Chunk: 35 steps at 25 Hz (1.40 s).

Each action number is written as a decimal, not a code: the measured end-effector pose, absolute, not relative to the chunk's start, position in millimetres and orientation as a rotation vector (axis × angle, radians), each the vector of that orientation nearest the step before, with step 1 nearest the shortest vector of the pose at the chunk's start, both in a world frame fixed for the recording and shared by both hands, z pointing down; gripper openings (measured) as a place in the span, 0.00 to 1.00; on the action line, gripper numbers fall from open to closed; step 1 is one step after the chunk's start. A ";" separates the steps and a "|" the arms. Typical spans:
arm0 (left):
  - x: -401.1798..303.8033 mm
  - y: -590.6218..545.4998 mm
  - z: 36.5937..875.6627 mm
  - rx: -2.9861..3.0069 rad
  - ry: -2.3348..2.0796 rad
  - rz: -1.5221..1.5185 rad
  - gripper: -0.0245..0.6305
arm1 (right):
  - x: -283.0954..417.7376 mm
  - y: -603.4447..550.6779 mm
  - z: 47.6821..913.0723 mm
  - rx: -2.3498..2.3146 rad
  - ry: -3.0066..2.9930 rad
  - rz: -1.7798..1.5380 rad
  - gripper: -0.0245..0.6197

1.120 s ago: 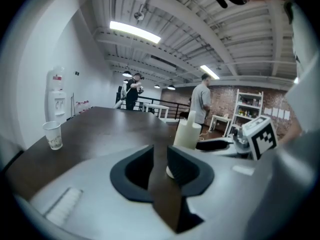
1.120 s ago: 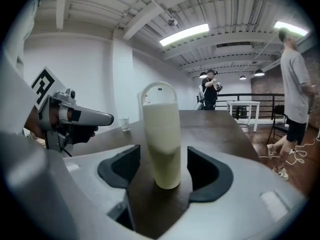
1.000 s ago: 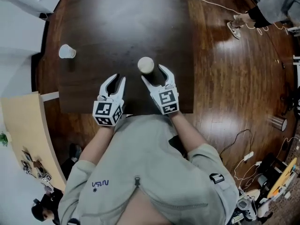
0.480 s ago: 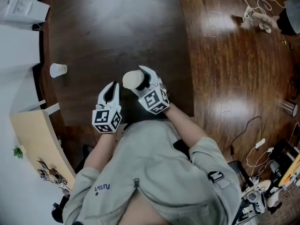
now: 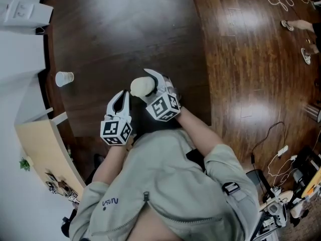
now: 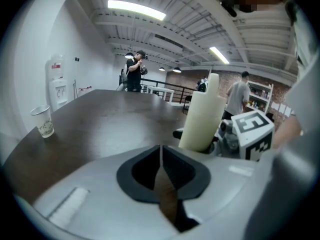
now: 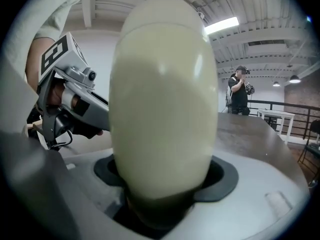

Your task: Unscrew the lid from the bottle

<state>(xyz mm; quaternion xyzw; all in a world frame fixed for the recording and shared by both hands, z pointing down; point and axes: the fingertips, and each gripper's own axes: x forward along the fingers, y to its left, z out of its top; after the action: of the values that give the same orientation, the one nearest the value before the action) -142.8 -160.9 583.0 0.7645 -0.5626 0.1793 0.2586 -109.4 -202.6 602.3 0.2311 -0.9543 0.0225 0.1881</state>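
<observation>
My right gripper (image 5: pixel 150 86) is shut on a cream bottle (image 5: pixel 142 87), wide jaws clasping its body near the table's front edge. In the right gripper view the bottle (image 7: pixel 162 99) fills the space between the jaws and hides the pads. From the left gripper view the bottle (image 6: pixel 202 116) leans slightly, its narrower lid (image 6: pixel 213 81) on top, with the right gripper's marker cube (image 6: pixel 251 132) beside it. Just left of the bottle, my left gripper (image 5: pixel 122 95) is shut with nothing in it, its jaws meeting (image 6: pixel 160 156) over the dark table (image 5: pixel 120 29).
A paper cup (image 5: pixel 64 78) stands near the table's left edge, also the paper cup (image 6: pixel 42 121) in the left gripper view. A white box (image 5: pixel 25 11) lies at the far left corner. A tan board (image 5: pixel 42 154) leans left of me. Cables (image 5: pixel 271 134) trail on the wooden floor.
The right gripper has brought the bottle nearer to me and to the left, beside the left gripper. The left jaws have closed from a small gap to touching.
</observation>
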 end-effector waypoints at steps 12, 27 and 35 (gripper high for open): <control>-163.8 -165.2 551.3 2.156 -1.508 0.262 0.04 | -108.6 -193.8 587.3 0.557 -2.683 0.276 0.50; -196.0 -133.0 423.1 2.457 -1.093 -0.179 0.04 | -146.1 -76.3 447.5 -0.191 -2.855 0.832 0.50; -166.3 -91.4 368.8 2.525 -0.421 -0.297 0.27 | -148.5 -12.9 392.9 -0.687 -2.795 1.002 0.50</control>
<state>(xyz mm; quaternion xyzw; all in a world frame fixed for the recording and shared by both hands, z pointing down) -166.3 -91.4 368.8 0.9411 -0.1568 -0.1107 0.2783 -148.5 -12.9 392.9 -0.2252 -0.9161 0.3285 0.0467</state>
